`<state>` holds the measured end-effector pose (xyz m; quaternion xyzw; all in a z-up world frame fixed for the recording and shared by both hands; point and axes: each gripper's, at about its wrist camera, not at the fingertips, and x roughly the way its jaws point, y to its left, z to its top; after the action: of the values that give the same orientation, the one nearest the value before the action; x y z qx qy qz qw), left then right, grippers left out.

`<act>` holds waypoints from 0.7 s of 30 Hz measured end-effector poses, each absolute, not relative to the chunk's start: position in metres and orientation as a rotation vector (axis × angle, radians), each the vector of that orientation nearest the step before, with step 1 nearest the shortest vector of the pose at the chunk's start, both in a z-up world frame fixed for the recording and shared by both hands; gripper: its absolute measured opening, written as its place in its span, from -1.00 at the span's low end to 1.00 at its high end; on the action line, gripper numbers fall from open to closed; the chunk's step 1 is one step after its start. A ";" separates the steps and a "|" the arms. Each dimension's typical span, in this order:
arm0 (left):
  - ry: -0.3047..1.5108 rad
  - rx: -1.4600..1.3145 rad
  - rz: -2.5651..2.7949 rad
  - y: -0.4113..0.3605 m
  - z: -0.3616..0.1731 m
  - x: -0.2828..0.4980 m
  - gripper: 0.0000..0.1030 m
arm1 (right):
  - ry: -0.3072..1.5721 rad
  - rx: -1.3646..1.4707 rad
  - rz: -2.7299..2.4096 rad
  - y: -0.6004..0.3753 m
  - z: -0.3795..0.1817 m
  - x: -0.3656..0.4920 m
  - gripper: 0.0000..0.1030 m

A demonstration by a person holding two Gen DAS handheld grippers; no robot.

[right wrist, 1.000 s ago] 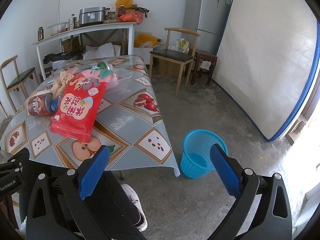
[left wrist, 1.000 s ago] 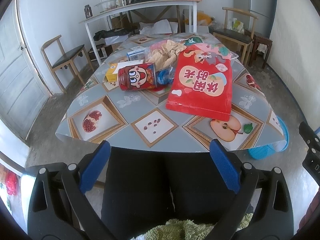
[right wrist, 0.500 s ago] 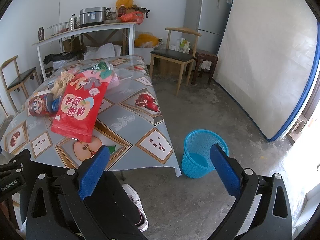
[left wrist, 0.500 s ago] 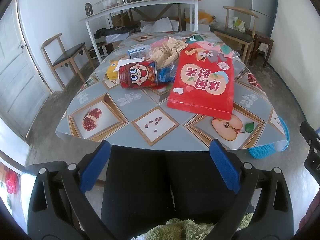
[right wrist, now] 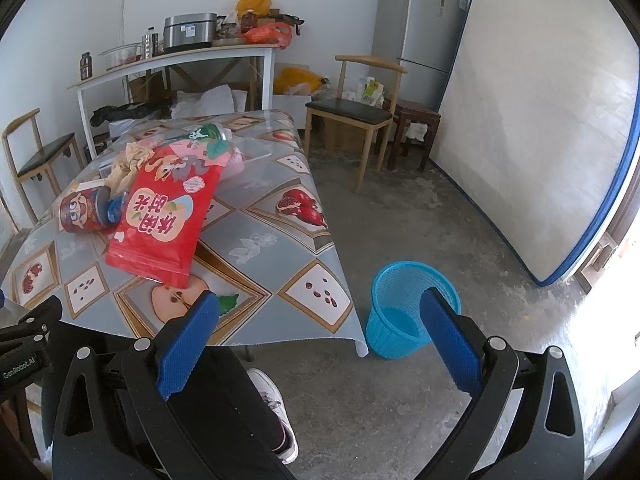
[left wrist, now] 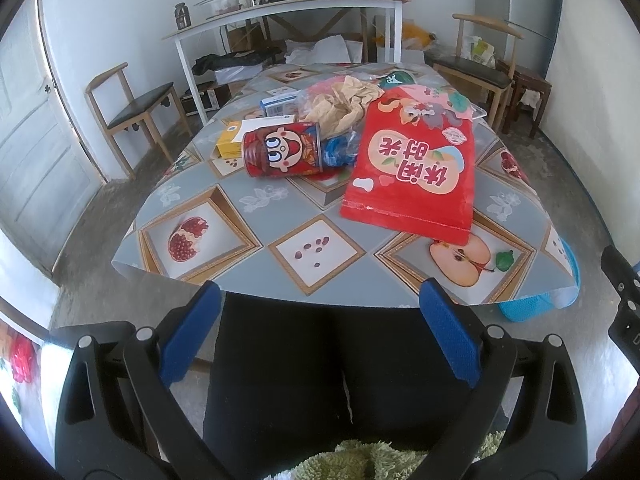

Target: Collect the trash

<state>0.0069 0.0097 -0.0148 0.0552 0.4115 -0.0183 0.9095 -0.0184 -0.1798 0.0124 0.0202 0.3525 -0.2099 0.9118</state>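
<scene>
The left gripper [left wrist: 320,312] hangs below the near edge of the table [left wrist: 280,204], over the person's dark trouser legs [left wrist: 336,376], with its 2 blue-padded fingers [left wrist: 192,332] spread wide and nothing between them. The right gripper [right wrist: 320,320] is likewise spread wide and empty, held off the table's near right corner above the concrete floor [right wrist: 400,216].

The trash lies in a heap on the fruit-patterned tablecloth. A large red snack bag [left wrist: 416,168] with Chinese characters lies flat, nearest the table's front edge and overlapping the things behind it. Just left of it a red can [left wrist: 282,148] with a cartoon face lies on its side, touching a crumpled blue wrapper [left wrist: 340,150] between can and bag. Behind the can sit a yellow carton [left wrist: 229,146], a white card [left wrist: 256,125] and a small blue-and-white box [left wrist: 278,105]. Crumpled tan paper [left wrist: 344,100] in clear plastic rests behind the can and against the bag's upper end. In the right wrist view a green-and-white can [right wrist: 210,133] lies beyond the bag.

A blue mesh wastebasket [right wrist: 404,316] stands on the floor just beside the table's near right corner; it looks empty.
</scene>
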 end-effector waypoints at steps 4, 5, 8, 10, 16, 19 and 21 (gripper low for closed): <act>0.856 0.107 -0.029 0.011 -0.016 0.012 0.84 | 0.733 0.035 -0.424 -0.179 0.013 -0.011 0.90; 0.857 0.105 -0.027 0.012 -0.016 0.013 0.84 | 0.738 0.034 -0.422 -0.179 0.013 -0.008 0.90; 0.863 0.096 -0.023 0.014 -0.016 0.018 0.85 | 0.759 0.035 -0.408 -0.179 0.012 0.003 0.90; 0.869 0.087 -0.022 0.017 -0.017 0.023 0.85 | 0.779 0.034 -0.398 -0.179 0.011 0.014 0.90; 0.896 0.042 -0.017 0.029 -0.023 0.039 0.84 | 0.851 0.065 -0.326 -0.177 0.007 0.051 0.90; 0.902 0.021 -0.052 0.031 -0.027 0.046 0.85 | 0.902 0.096 -0.288 -0.176 0.002 0.071 0.90; 0.903 0.032 -0.081 0.028 -0.030 0.050 0.85 | 0.902 0.128 -0.238 -0.176 0.001 0.083 0.90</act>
<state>0.0498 0.0284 -0.0299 0.0153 0.4361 -0.0390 0.8989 0.0828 -0.1759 0.0013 0.0617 0.4346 -0.1148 0.8911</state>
